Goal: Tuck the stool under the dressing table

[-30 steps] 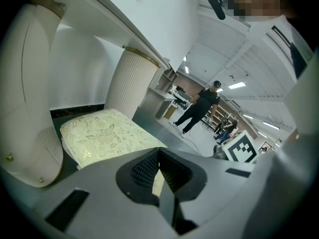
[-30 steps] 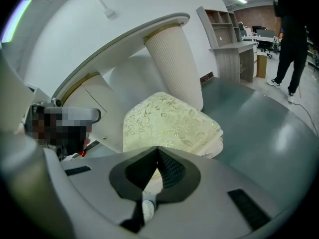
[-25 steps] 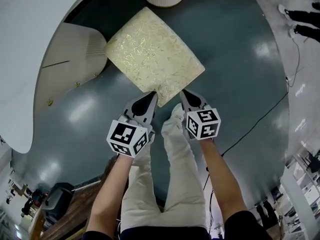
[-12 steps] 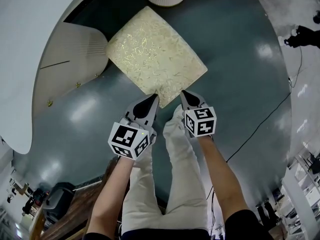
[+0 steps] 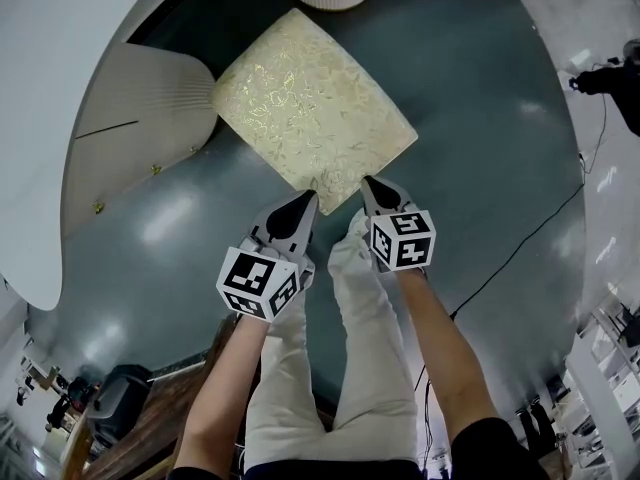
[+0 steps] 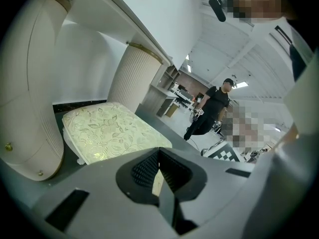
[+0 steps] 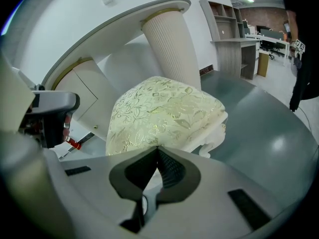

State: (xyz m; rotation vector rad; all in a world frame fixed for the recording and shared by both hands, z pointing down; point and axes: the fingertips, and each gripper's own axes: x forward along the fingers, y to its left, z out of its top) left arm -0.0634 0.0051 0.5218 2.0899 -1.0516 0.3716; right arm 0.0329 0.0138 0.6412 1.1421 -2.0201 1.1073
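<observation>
Stool (image 5: 312,98) lies dead ahead of both tongs, its near corner between their tips, its far end close by the table (image 5: 45,118). Left tongs (image 5: 303,201) and right tongs (image 5: 372,184) are each pressed together, pinching nothing, equally near; a forward shove should tuck it.

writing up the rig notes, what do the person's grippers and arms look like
The left gripper and right gripper are each a light grey body tapering to dark pointed jaws with ribbed pads, carrying a white cube of black square markers. Forearms are bare below dark short sleeves; trousers are pale.
</observation>
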